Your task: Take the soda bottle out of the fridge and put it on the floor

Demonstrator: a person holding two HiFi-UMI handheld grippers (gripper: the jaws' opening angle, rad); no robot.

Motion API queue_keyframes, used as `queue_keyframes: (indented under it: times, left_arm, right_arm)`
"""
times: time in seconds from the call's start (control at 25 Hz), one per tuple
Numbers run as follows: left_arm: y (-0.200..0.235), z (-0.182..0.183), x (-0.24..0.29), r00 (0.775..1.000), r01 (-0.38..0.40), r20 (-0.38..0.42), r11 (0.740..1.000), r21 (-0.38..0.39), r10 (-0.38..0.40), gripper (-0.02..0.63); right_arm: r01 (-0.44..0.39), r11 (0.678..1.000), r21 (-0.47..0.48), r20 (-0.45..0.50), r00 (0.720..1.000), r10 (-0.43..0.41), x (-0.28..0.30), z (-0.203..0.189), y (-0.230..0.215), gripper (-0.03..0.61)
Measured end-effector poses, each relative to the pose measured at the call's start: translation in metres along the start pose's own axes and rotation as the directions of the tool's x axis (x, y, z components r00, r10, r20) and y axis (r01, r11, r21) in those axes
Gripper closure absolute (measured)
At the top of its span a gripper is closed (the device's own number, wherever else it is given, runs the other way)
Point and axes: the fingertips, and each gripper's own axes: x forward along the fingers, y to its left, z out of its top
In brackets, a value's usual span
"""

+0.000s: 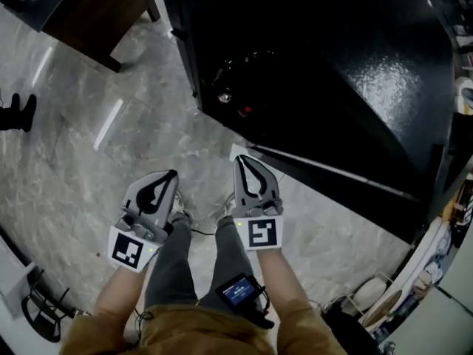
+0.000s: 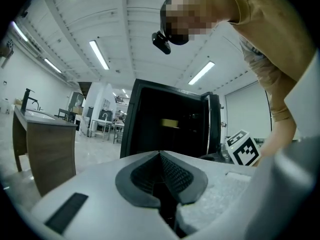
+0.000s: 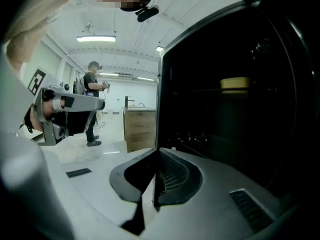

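Observation:
A black fridge (image 1: 355, 80) stands open in front of me, its inside dark (image 2: 170, 129). In the head view a small round cap (image 1: 224, 96) and a red spot (image 1: 246, 111) show in the opening; I cannot make out a soda bottle for certain. A pale yellowish thing (image 3: 235, 84) lies on a shelf inside (image 2: 170, 122). My left gripper (image 1: 172, 174) and right gripper (image 1: 240, 160) are held low over the floor by my legs, short of the fridge. Both are shut with nothing between the jaws (image 2: 160, 154) (image 3: 157, 151).
A wooden cabinet (image 1: 89, 13) stands to the left of the fridge (image 3: 140, 129). Another person (image 3: 91, 104) stands beyond it; their shoes (image 1: 18, 112) show at the left edge. The fridge door (image 2: 215, 126) hangs open to the right. Clutter (image 1: 369, 294) lies at the lower right on the marble floor (image 1: 81, 176).

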Motion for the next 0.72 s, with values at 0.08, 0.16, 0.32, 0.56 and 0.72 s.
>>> queue_keyframes:
  times: [0.08, 0.16, 0.32, 0.56, 0.72]
  left_arm:
    - [0.006, -0.023, 0.005, 1.0, -0.006, -0.012, 1.0, -0.012, 0.005, 0.614]
    - [0.012, -0.046, 0.014, 1.0, 0.002, -0.022, 1.0, -0.017, -0.002, 0.614]
    - [0.018, -0.077, 0.03, 1.0, 0.009, -0.026, 1.0, -0.007, -0.009, 0.614]
    - [0.034, -0.125, 0.048, 0.999, 0.021, -0.026, 0.998, 0.053, -0.019, 0.615]
    - [0.034, -0.171, 0.062, 0.999, 0.026, -0.028, 0.997, 0.075, -0.024, 0.615]
  right_arm:
    - [0.001, 1.0, 0.004, -0.018, 1.0, -0.001, 0.016, -0.026, -0.001, 0.578]
    - [-0.003, 1.0, 0.008, -0.041, 0.999, 0.003, 0.03, -0.053, -0.003, 0.578]
    - [0.001, 1.0, 0.005, -0.072, 0.997, -0.001, 0.047, -0.091, -0.011, 0.577]
    - [0.038, 0.999, 0.033, -0.066, 0.997, -0.036, 0.07, -0.141, -0.021, 0.499]
    - [0.058, 0.998, 0.015, -0.064, 0.996, -0.057, 0.084, -0.186, -0.029, 0.481]
